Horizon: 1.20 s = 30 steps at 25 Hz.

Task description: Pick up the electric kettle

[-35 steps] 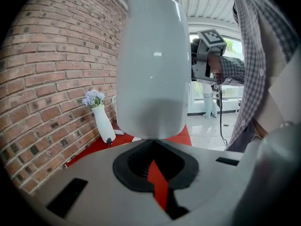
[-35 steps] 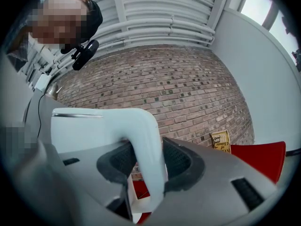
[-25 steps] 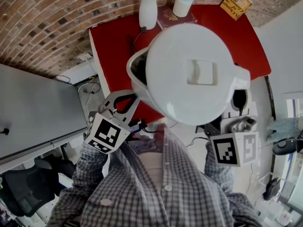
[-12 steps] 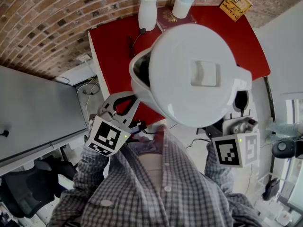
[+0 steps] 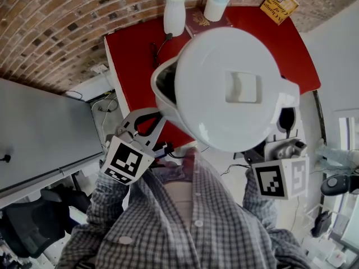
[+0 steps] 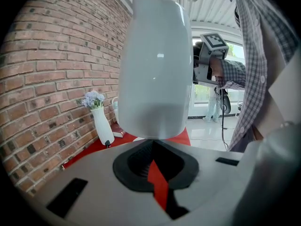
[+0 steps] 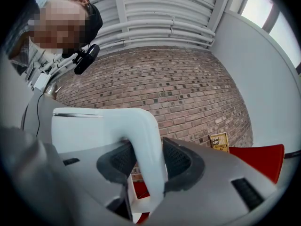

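Note:
The white electric kettle [image 5: 224,88] hangs in the air close under the head camera, its lid facing up and its spout to the left. My right gripper [image 5: 280,139] sits under its handle and is shut on the handle [image 7: 146,145], which runs between the two black pads. My left gripper [image 5: 159,118] is below the spout side, its tips just under the kettle's body [image 6: 155,65]. Its jaws stand together with only a thin red sliver of table showing between them, and nothing is held.
Below lies a red table [image 5: 134,55] against a brick wall, with a white vase of flowers [image 5: 174,13], a white flask [image 5: 217,1], a dark red book [image 5: 202,21], a yellow book [image 5: 279,4] and a black cord [image 5: 155,52]. A grey cabinet [image 5: 39,128] stands at left.

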Tool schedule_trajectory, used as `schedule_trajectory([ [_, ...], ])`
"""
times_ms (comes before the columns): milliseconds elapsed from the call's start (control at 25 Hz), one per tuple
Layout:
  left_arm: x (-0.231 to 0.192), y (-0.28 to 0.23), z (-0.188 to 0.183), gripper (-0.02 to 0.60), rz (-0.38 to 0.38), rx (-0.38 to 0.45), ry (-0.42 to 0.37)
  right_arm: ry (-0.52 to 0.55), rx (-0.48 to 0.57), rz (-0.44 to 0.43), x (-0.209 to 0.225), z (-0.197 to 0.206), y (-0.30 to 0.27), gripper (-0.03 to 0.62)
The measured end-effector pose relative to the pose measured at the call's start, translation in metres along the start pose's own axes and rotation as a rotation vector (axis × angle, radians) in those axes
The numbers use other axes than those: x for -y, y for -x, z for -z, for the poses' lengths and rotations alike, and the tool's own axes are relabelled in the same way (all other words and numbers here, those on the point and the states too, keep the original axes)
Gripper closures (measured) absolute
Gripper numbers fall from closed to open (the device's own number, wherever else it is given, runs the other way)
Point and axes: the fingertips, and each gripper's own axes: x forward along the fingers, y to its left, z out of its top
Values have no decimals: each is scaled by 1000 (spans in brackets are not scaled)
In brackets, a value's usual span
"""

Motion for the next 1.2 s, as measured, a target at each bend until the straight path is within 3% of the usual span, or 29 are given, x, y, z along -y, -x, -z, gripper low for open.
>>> schedule_trajectory([
  [1200,3,-1,2,581,1,-17,-1,-5,-12,-10,2,3,3,429],
])
